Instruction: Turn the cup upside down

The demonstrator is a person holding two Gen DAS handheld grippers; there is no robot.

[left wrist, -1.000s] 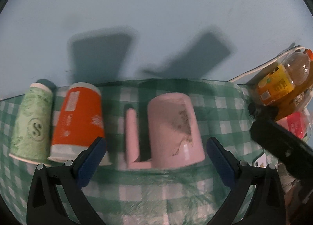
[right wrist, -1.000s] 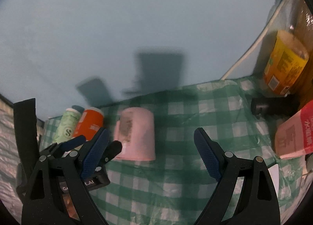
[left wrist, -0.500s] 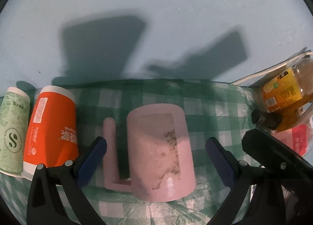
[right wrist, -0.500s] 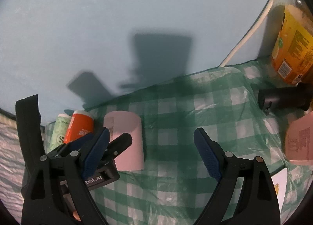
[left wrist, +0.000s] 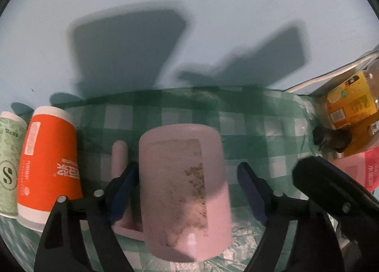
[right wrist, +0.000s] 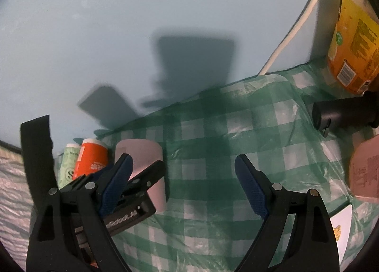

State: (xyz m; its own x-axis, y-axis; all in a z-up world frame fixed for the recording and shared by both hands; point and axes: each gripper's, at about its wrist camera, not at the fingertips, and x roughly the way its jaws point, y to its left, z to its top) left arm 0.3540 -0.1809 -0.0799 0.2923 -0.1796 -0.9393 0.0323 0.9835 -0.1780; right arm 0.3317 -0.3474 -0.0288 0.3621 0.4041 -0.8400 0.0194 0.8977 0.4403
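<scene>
A pink mug [left wrist: 182, 184] with a worn label patch stands mouth-down on the green checked cloth [left wrist: 248, 125], its handle [left wrist: 119, 160] to the left. My left gripper [left wrist: 187, 191] is open, with its blue pads on either side of the mug body; the left pad sits between handle and body. The mug also shows in the right wrist view [right wrist: 144, 160], partly behind the left gripper. My right gripper [right wrist: 184, 191] is open and empty over bare cloth to the right of the mug.
An orange paper cup [left wrist: 47, 160] and a green paper cup [left wrist: 8, 167] stand upside down just left of the mug. At right are a yellow-labelled bottle [right wrist: 355, 42], a black cylinder [right wrist: 341, 113], a pink carton [right wrist: 364, 170] and a white cable [right wrist: 291, 33]. A pale wall rises behind.
My left gripper has moved forward until the mug sits between its open jaws. My right gripper has drifted forward and right, away from the mug.
</scene>
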